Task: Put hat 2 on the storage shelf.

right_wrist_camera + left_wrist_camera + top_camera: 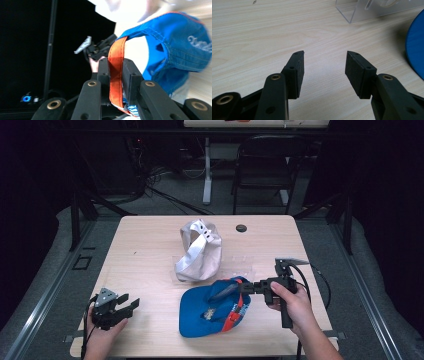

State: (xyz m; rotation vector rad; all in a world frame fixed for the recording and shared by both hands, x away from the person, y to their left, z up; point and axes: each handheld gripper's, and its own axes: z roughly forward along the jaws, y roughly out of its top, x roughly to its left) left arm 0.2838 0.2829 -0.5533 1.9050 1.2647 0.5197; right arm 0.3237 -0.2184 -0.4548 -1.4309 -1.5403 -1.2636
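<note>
- Hard to make out: the clear plastic stand (235,265) on the table (145,250) nearly vanishes against the wood in the high view. In the left gripper view its near corner (352,13) shows, the rest cut off by the top edge.
- The blue cap (212,307) is partly cut off in the left gripper view — just a curved blue edge (415,50) at the right border. The printed mark on its front is too small to read.
- The right gripper view is turned on its side and blurred toward the top. The pale shape there cannot be identified with certainty.
- Right gripper (243,287): jaws clenched on the orange strap (116,75) at the cap's right, far rim. The strap runs between the two pads, touching both, and the blue crown (172,50) hangs beyond the jaws.
- The cap lies near the table's near edge, right of centre, opening upward, its right rim lifted at the jaws.
- Left gripper (131,305): jaws released, spread wide over bare wood (324,70), gripping nothing — well apart from the cap, at the near left corner.
- Beige cap (199,251): soft, crumpled fabric, resting at the table's centre, beyond the blue cap, by the stand.
- Materials: blue stitched denim-like cloth, orange woven strap, black ribbed jaw pads, pale wood-grain tabletop. A small dark round disc (241,228) sits toward the far edge.
</note>
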